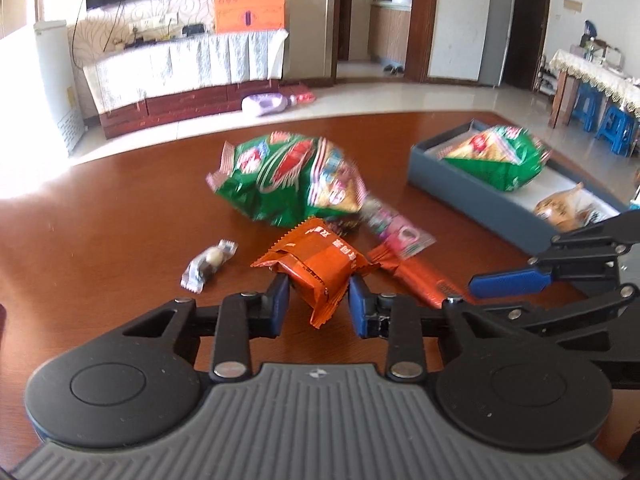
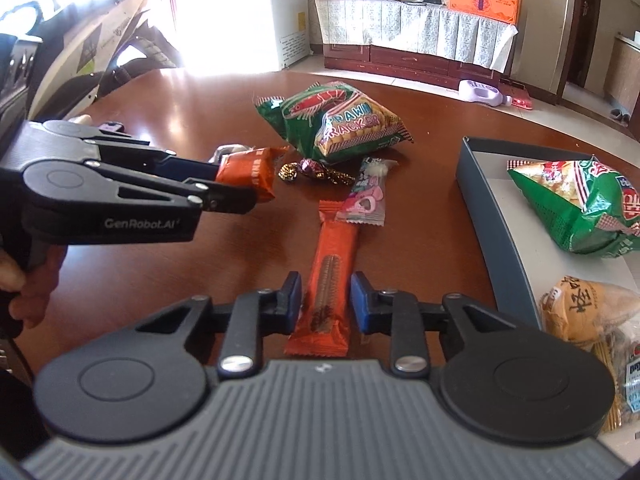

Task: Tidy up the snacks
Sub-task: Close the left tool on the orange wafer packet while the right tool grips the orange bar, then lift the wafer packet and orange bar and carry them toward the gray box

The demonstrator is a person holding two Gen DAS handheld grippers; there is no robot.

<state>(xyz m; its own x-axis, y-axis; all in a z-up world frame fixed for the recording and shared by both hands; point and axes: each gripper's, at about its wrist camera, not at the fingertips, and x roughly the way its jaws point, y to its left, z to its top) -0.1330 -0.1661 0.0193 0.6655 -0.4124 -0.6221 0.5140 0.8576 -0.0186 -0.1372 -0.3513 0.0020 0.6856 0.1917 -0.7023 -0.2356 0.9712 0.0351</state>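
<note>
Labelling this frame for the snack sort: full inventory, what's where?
prawn cracker bag: 2, green; one on table, one in tray
square snack pack: 1, orange; in left gripper
long snack bar: 1, orange; in right gripper
pink candy pack: 1; on the bar's far end
foil candies: gold and purple; mid-table
clear-wrapped candy: 1; table
yellow bag: 1; tray
tray: 1, grey
left gripper: closed on pack
right gripper: closed on bar
</note>
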